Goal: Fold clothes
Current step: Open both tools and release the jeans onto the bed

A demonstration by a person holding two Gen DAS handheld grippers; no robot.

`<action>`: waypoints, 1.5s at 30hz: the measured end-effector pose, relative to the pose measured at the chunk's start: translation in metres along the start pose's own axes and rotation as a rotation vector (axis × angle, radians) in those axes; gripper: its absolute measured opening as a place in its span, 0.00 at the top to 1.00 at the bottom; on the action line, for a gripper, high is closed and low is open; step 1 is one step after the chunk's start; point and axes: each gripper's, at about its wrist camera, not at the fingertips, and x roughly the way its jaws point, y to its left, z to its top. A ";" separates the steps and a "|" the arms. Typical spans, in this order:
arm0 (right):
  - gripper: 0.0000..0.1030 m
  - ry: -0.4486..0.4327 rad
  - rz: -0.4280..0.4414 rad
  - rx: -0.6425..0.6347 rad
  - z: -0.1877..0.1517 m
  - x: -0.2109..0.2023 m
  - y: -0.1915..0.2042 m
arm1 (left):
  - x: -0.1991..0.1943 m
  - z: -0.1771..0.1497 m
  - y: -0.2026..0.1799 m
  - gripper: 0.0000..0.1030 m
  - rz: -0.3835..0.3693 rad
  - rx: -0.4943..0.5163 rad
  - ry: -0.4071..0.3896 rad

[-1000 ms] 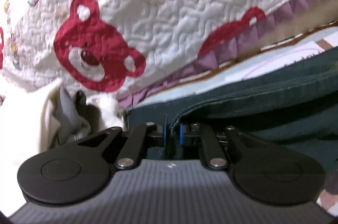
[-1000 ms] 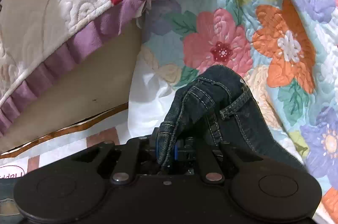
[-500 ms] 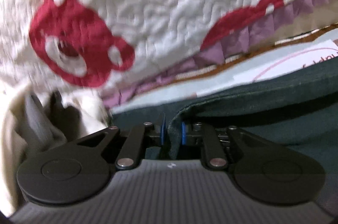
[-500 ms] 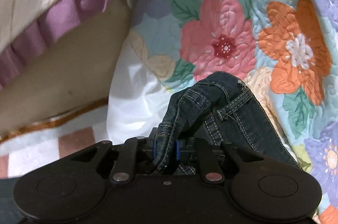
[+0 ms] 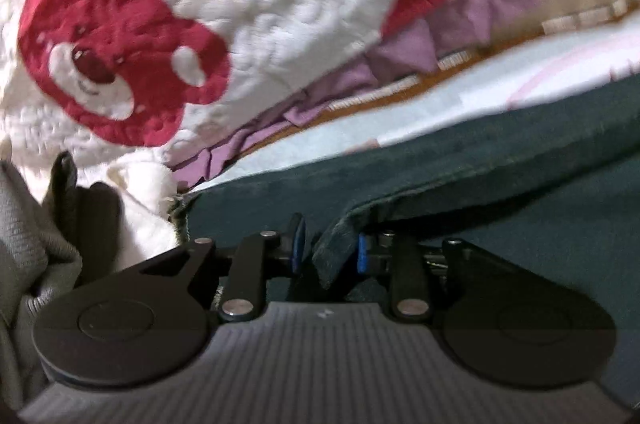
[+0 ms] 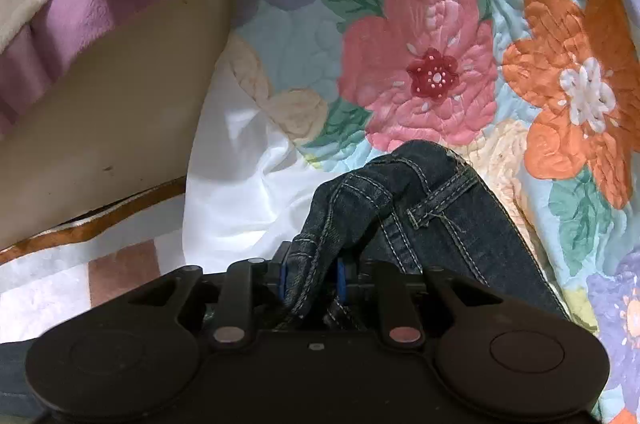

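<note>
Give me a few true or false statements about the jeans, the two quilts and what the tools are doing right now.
1. Dark denim of the jeans sits between the pads of the right tool. True.
2. The left tool has nothing between its pads. False: a dark fabric edge lies between them, and its jaws have just been opening.
3. The white quilt carries red bear faces. True.
4. The floral quilt is plain grey. False: it shows pink and orange flowers.
</note>
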 end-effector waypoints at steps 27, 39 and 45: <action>0.47 -0.159 0.485 -0.446 -0.092 -0.137 0.154 | -0.065 -0.106 0.110 0.38 -0.057 -0.819 -0.024; 0.36 0.031 0.405 -0.589 -0.148 -0.115 0.248 | -0.120 -0.177 0.106 0.38 -0.118 -0.976 -0.011; 0.27 0.128 0.436 -0.499 -0.131 -0.087 0.258 | -0.097 -0.109 0.086 0.39 -0.327 -0.714 -0.045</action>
